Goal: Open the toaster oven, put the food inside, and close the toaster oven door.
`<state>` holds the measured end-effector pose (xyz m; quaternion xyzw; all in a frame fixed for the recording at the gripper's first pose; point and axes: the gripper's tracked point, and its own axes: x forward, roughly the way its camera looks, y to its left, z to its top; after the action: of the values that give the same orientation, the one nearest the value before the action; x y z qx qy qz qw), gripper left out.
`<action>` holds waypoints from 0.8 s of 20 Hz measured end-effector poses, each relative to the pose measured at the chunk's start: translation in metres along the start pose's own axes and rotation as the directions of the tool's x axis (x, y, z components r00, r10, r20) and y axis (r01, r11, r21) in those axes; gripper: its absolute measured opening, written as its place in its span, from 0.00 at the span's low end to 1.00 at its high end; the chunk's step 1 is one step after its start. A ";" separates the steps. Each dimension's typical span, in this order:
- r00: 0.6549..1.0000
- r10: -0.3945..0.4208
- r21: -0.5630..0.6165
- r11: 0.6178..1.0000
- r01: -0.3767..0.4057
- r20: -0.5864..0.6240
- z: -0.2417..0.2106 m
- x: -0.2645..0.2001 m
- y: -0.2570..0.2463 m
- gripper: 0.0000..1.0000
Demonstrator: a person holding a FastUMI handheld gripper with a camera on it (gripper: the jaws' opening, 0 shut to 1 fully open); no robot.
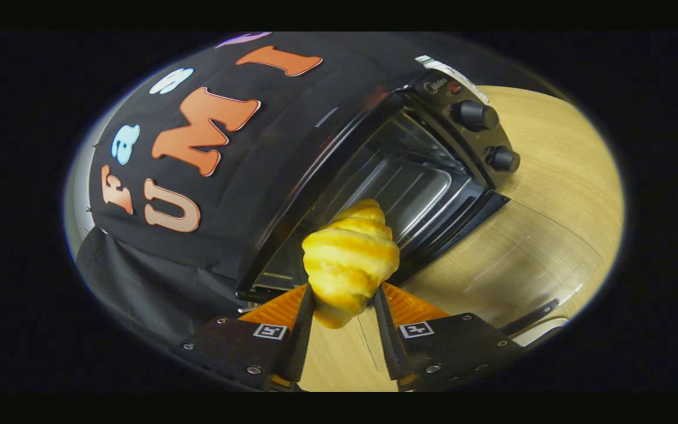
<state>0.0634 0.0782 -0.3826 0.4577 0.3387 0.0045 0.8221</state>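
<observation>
A golden croissant (351, 259) stands between my two fingers, and my gripper (344, 297) is shut on its lower half. Just beyond it is the black toaster oven (386, 176), seen tilted, with its cavity open and a metal tray (409, 191) showing inside. The glass door (509, 259) lies folded down flat over the wooden table, to the right of the croissant, with its handle (530, 318) at the outer end. The croissant's tip is in front of the cavity's mouth.
Two black knobs (477, 115) sit on the oven's control panel at the far side. The light wooden table (557, 171) stretches to the right of the oven. Black cloth (139, 271) hangs behind and left of the oven.
</observation>
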 end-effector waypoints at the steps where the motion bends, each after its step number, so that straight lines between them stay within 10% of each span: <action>1: 1.000 0.012 0.014 1.000 -0.013 0.004 0.003 0.005 0.003 0.55; 16: 0.998 0.043 0.041 0.998 -0.045 0.039 0.023 0.041 0.008 0.66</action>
<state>0.1103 0.0785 -0.3913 0.4820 0.3130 0.0070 0.8184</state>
